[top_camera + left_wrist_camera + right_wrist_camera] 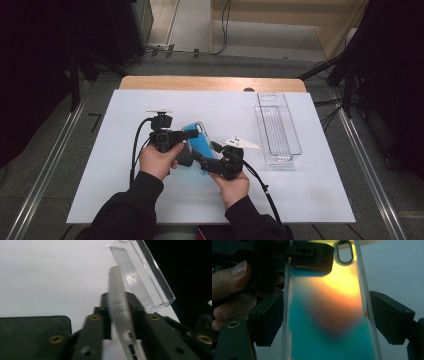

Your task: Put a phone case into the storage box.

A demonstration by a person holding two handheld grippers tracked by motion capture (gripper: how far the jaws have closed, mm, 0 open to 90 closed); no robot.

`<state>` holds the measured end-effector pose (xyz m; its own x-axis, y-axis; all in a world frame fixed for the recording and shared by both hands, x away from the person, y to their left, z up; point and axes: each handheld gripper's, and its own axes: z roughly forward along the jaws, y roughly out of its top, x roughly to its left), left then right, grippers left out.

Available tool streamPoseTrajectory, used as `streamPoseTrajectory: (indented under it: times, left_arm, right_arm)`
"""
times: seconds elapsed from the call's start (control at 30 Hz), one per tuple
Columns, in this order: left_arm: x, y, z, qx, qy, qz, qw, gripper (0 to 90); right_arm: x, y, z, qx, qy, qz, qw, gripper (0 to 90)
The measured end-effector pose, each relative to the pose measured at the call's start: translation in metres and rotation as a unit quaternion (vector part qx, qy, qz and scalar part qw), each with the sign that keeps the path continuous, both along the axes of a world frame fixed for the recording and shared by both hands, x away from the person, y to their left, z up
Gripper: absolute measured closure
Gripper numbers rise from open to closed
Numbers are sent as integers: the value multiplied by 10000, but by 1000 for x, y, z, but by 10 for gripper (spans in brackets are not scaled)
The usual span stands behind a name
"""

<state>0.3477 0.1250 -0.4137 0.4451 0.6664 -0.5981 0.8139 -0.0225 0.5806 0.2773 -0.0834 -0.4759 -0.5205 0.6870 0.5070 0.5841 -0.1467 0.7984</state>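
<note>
While both grippers meet above the white table (125, 195), a blue phone case (201, 145) hangs between them, off the surface. The left gripper (192, 133) pinches the case's edge near the camera hole, its jaws closed on it. The right gripper (210, 157) clasps the case across its width, one jaw on each long side. A clear plastic tray (295, 145) lies well apart at the right.

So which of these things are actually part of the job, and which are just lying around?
In use: phone case, left gripper and right gripper, both gripping it.

Lying about: clear tray on the white table, untouched; cables on the floor behind.
</note>
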Motion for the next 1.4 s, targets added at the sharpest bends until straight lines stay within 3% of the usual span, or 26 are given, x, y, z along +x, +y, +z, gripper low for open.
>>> streamPoseTrajectory:
  times: [0.37,0.47,0.5,0.57,0.63,0.7,0.83,1.0,1.13,1.23,1.3,1.4]
  left_arm:
    - [0,6,2,-411,175,70,9990,860]
    - [-1,7,4,-395,92,88,9991,859]
    - [-1,7,5,-392,41,91,9992,859]
    - [-3,7,8,-295,-96,115,9995,859]
    - [-4,7,10,-140,-336,137,9992,858]
    - [-7,6,12,16,-574,176,9982,857]
    - [-9,4,11,172,-845,149,9962,856]
    - [-15,1,10,291,-1280,69,9913,856]
    - [-19,-5,7,386,-1553,31,9871,857]
    - [-22,-8,5,408,-1717,26,9843,857]
    - [-25,-9,3,400,-1861,13,9817,857]
    - [-25,-12,-1,411,-1882,-79,9812,857]
  right_arm:
    - [2,1,3,-219,-311,123,9992,145]
    - [6,0,8,-525,-312,290,9977,68]
    - [8,-1,10,-633,-307,384,9968,0]
    - [12,-2,14,-782,-148,509,9955,0]
    - [14,-6,17,-808,-134,671,9944,0]
    - [15,-11,21,-891,-122,754,9931,0]
    - [15,-21,25,-1003,-68,932,9906,0]
    - [13,-32,30,-1160,-26,1049,9877,0]
    - [12,-40,32,-1358,63,1304,9821,0]
    - [12,-44,31,-1561,-16,1322,9788,0]
    - [11,-48,30,-1603,-57,1298,9785,0]
    - [11,-50,30,-1665,-161,1309,9772,0]
